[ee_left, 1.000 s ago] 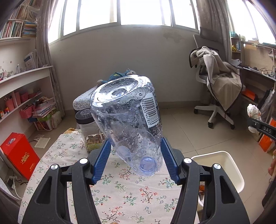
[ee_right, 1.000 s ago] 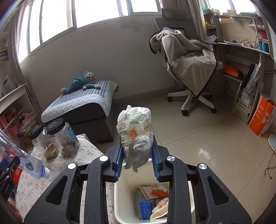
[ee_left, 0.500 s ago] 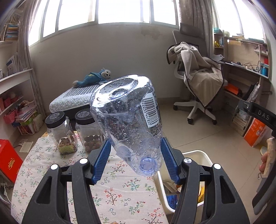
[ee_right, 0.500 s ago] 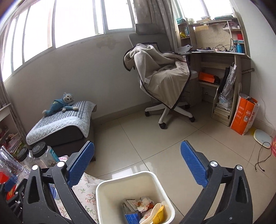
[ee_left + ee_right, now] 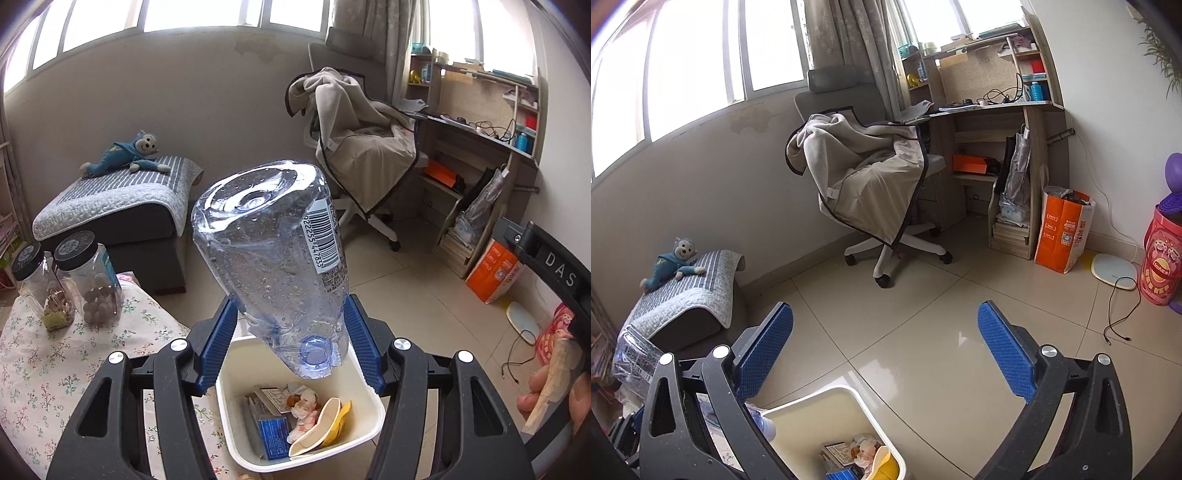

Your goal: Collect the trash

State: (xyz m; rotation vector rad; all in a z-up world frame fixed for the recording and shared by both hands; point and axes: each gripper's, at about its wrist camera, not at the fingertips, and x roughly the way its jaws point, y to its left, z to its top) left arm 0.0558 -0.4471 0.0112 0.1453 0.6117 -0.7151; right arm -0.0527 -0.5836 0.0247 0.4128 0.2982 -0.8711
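Note:
My left gripper (image 5: pixel 291 332) is shut on a crushed clear plastic bottle (image 5: pixel 273 251), cap end down, held above the white trash bin (image 5: pixel 373 398). The bin holds a blue carton, crumpled paper and yellow scraps. My right gripper (image 5: pixel 886 354) is open and empty, above the floor just beyond the bin (image 5: pixel 849 398). The bottle shows at the left edge of the right wrist view (image 5: pixel 633 358).
Two black-lidded jars (image 5: pixel 86 280) stand on the floral tablecloth (image 5: pixel 44 362) left of the bin. A draped office chair (image 5: pixel 868 173), a desk (image 5: pixel 993 110), an orange bag (image 5: pixel 1062 236) and a grey bench with a blue toy monkey (image 5: pixel 125 155) stand around the tiled floor.
My right gripper opened and dropped the crumpled white wrapper into the bin, then swung right. My left gripper carried the bottle right, from over the table to above the bin.

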